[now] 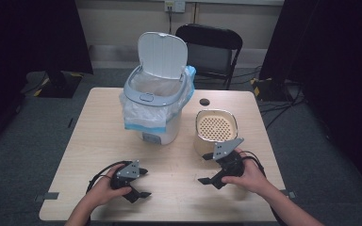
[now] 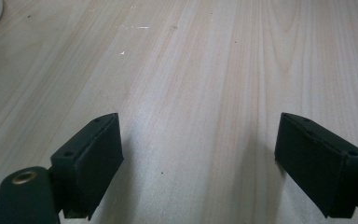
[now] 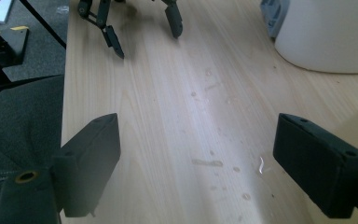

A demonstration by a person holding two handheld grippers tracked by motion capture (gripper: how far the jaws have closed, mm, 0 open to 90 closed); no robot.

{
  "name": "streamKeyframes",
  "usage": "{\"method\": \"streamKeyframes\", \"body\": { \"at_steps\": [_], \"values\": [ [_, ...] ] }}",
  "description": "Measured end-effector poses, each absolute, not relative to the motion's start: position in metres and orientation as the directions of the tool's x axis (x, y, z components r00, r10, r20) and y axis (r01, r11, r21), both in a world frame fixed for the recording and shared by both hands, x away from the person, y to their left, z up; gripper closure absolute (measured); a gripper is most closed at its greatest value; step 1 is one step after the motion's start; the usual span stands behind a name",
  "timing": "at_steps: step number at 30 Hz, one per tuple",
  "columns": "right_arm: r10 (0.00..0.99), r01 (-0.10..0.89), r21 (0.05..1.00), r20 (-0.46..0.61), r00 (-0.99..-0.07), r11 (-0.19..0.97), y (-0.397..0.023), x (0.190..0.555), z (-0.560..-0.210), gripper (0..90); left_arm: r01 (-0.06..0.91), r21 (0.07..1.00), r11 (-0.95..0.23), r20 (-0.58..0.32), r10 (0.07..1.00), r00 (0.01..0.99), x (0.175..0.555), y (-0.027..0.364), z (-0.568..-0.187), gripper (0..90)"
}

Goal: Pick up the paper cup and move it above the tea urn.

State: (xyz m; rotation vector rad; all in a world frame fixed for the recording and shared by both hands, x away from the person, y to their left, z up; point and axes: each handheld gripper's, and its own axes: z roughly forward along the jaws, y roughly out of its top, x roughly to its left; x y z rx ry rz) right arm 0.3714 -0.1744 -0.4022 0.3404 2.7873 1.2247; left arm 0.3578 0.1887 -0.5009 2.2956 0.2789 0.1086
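Observation:
My left gripper rests low over the near left part of the wooden table, held by a hand, jaws wide apart with nothing between them. In its own view, the left gripper has bare wood between the jaws. My right gripper is open and empty too, held just in front of a cream pot with a perforated insert. The right gripper points across the table toward the left gripper.
A white bin with its lid up and a plastic liner stands at the table's centre back; its base appears in the right gripper view. A small black disc lies behind the pot. A black chair stands beyond the table.

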Motion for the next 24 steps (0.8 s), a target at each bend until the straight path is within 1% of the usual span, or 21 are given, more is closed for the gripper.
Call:
{"method": "streamKeyframes", "body": {
  "at_steps": [7, 15, 24],
  "values": [
    [0.247, 0.172, 0.717, 0.000, -0.969, 0.675, -0.194, 0.370, -0.396, 14.3, 0.166, 0.739, -0.653, -0.011, 0.235, 0.972, 0.358, 0.189, -0.501, 14.4],
    [0.274, 0.197, 0.721, 0.010, -0.962, 0.664, -0.213, 0.367, -0.396, 14.2, 0.167, 0.739, -0.653, -0.011, 0.235, 0.972, 0.358, 0.189, -0.501, 14.4],
    [0.316, 0.216, 0.726, -0.002, -0.949, 0.653, -0.234, 0.367, -0.390, 14.2, 0.163, 0.738, -0.655, -0.008, 0.233, 0.972, 0.358, 0.189, -0.501, 14.3]
  ]
}}
